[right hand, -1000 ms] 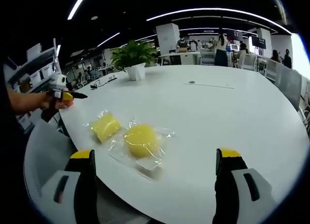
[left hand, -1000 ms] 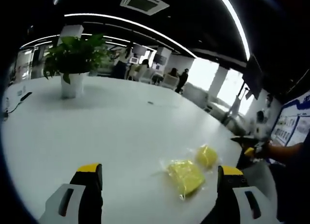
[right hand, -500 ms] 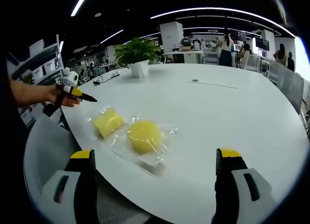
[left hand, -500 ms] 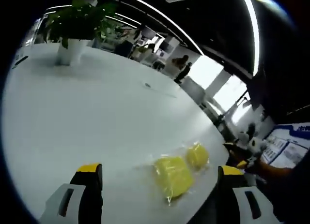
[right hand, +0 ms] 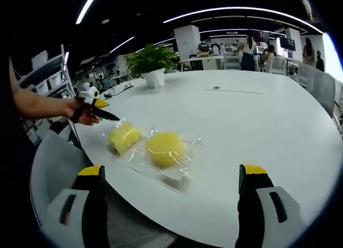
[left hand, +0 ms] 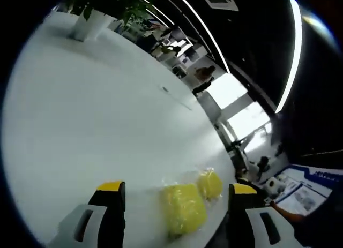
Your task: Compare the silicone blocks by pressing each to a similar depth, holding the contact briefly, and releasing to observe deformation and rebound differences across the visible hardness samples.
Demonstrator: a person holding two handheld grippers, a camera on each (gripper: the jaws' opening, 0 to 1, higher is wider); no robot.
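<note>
Round white table, office behind. Two yellow silicone blocks near the table's edge, each in clear plastic wrap.

Right gripper view: squarish block and round block lie just beside each other, wraps close or touching; cannot tell which. Right hand-held gripper hangs short of the table edge, jaws spread wide, yellow tips, nothing between them. Left hand-held gripper comes in from the left in the person's hand, dark tip just beside the squarish block's wrap; contact unclear. Potted plant stands well apart, far side of the table.

Left gripper view: strongly tilted. Squarish block lies between the left hand-held gripper's own jaws, round block just past it. Jaws released, wide apart, clear of both blocks. Potted plant at top left.
</note>
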